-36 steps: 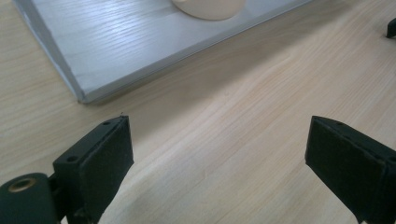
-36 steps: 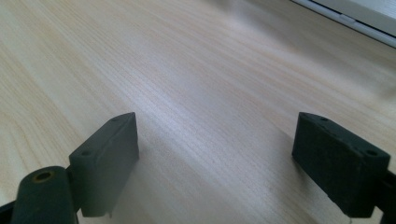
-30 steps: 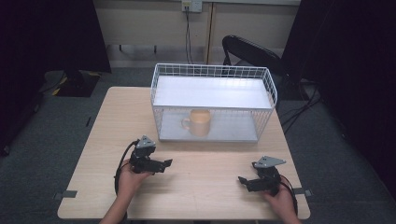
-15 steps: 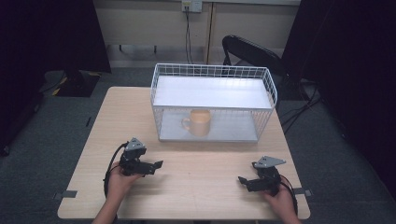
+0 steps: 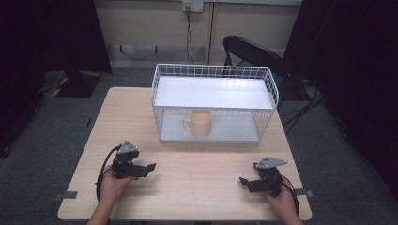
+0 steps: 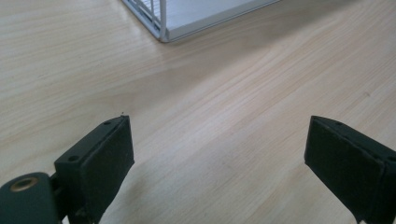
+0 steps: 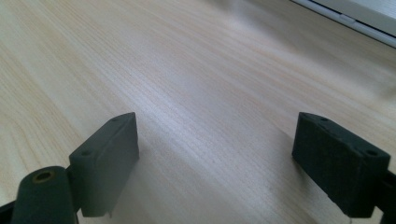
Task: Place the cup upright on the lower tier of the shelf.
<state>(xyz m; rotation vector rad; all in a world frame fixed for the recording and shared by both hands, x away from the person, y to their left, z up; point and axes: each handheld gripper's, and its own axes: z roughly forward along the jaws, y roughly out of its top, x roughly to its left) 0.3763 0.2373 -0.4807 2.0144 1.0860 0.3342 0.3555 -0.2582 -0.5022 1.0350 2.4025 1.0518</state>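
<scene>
The wooden surface (image 5: 187, 140) occupies the centre of the high view, with a bare stretch across its lower half. A white wire basket (image 5: 213, 101) with two solid levels stands at the upper centre of that surface; one lower corner of the same basket (image 6: 161, 23) appears at the top of the left gripper view. An orange mug (image 5: 201, 123) sits upright on the basket's lower level, at centre frame, its handle turned toward the left of the frame. The left tool (image 5: 149, 167) lies low at the lower left of the high view, held in a hand (image 5: 112, 183), well apart from the basket and mug. The left gripper view shows its jaws standing wide apart over bare wood, nothing between them. The right tool (image 5: 244, 181) sits at the lower right, held in a hand (image 5: 280, 202), likewise well apart from the mug. The right gripper view shows its jaws spread wide over bare wood, gripping nothing.
</scene>
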